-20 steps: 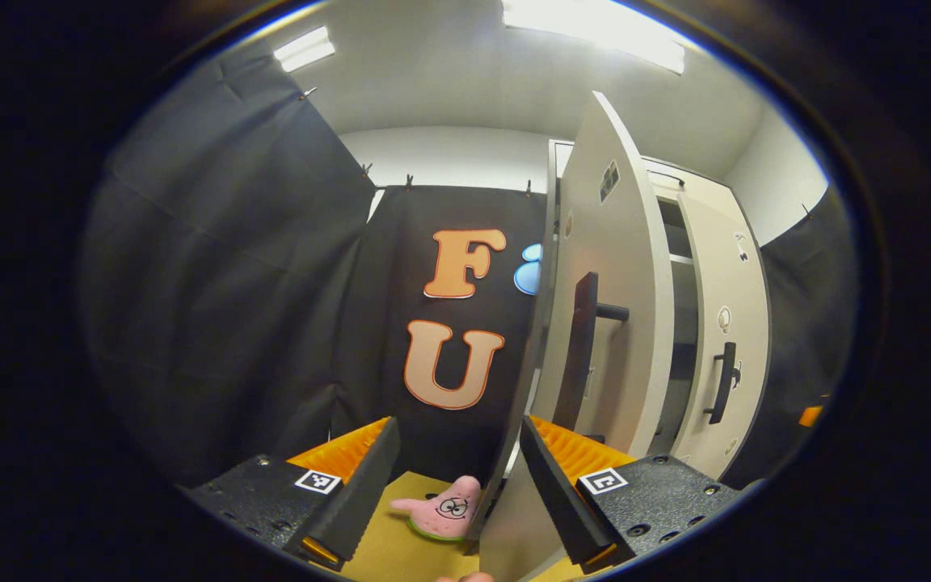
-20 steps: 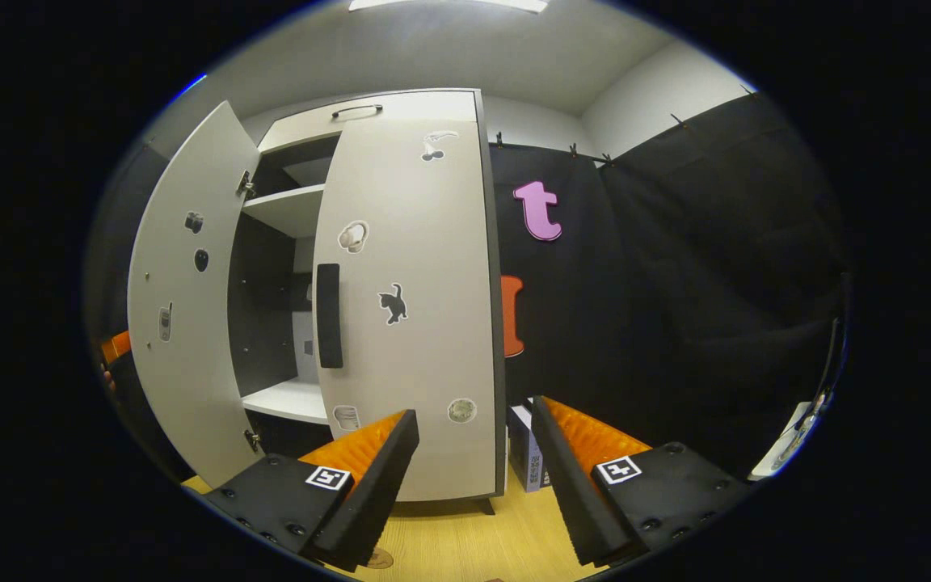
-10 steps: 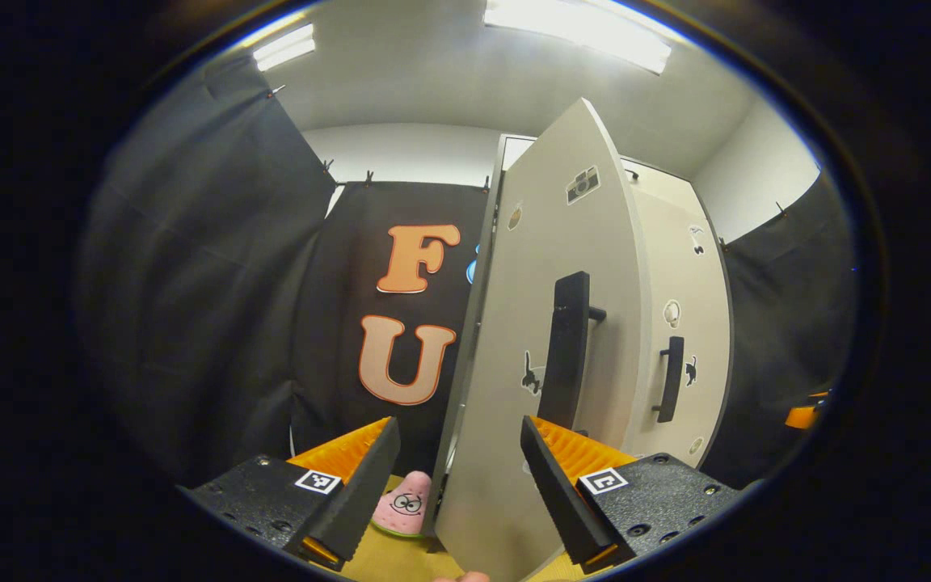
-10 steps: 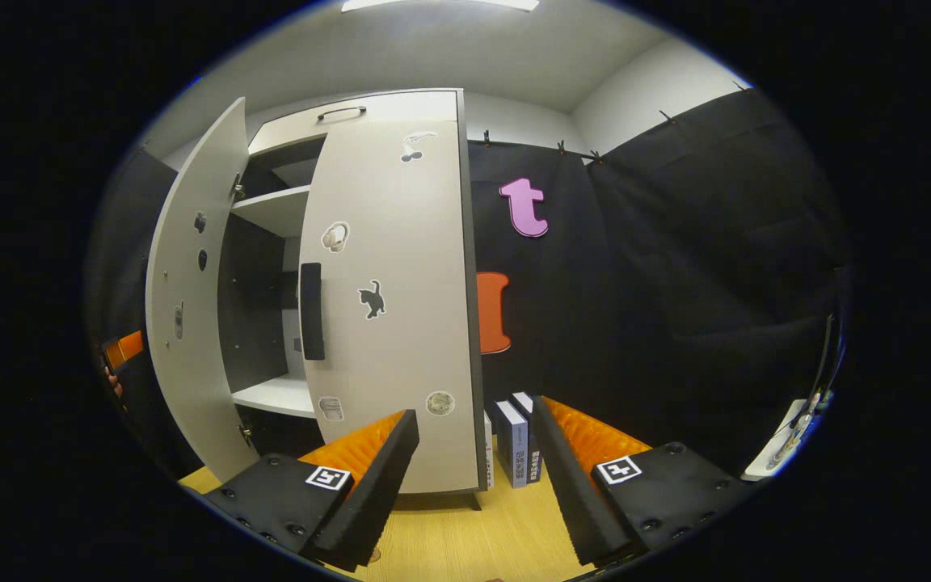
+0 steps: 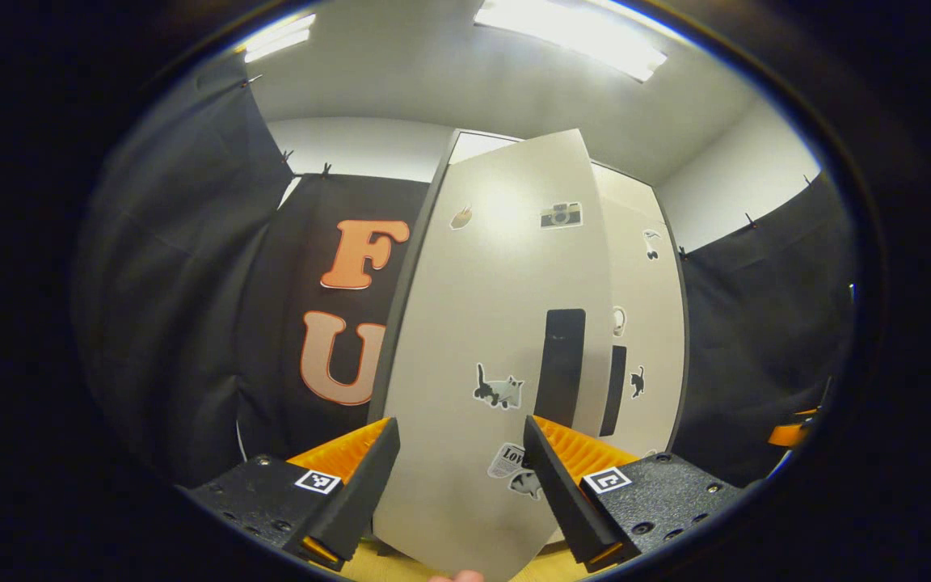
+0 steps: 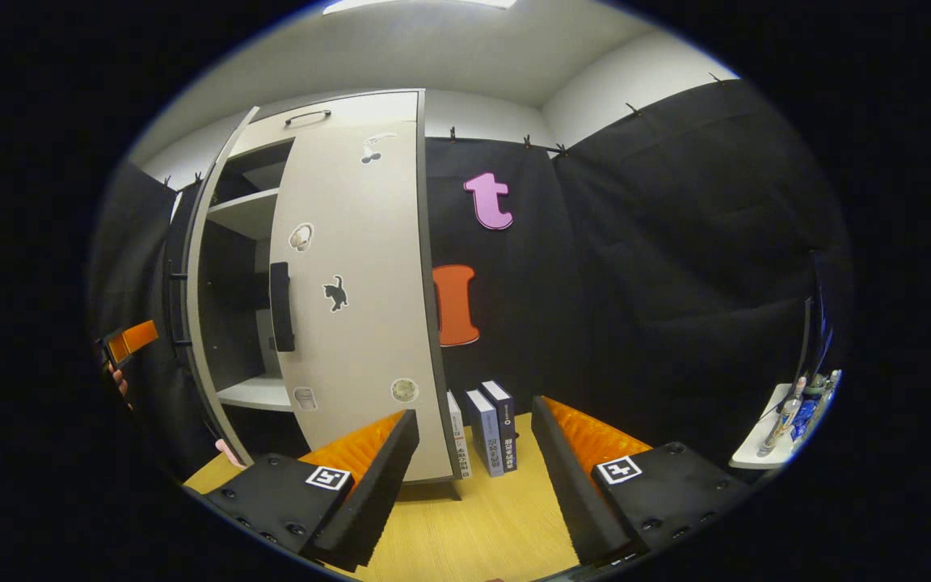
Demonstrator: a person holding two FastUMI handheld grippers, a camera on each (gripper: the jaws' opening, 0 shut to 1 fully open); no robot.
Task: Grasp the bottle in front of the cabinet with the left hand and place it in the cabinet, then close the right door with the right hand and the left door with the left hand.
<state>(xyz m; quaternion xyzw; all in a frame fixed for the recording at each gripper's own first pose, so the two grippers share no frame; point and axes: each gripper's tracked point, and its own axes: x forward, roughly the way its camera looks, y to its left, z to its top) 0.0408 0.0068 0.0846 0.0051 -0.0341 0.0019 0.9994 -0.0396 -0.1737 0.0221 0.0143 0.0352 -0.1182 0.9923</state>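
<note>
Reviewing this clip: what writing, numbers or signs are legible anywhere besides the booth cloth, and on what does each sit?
"LOV": sticker low on the left door; the rest of the word is hidden.
Book spines beside the cabinet: print too small to read.
Cat sticker and camera sticker on that door: pictures, no words.

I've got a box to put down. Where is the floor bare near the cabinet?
Bare wooden floor lies before the right door, between the right gripper's fingers. Books crowd the strip beside the cabinet, against the black cloth.
</note>
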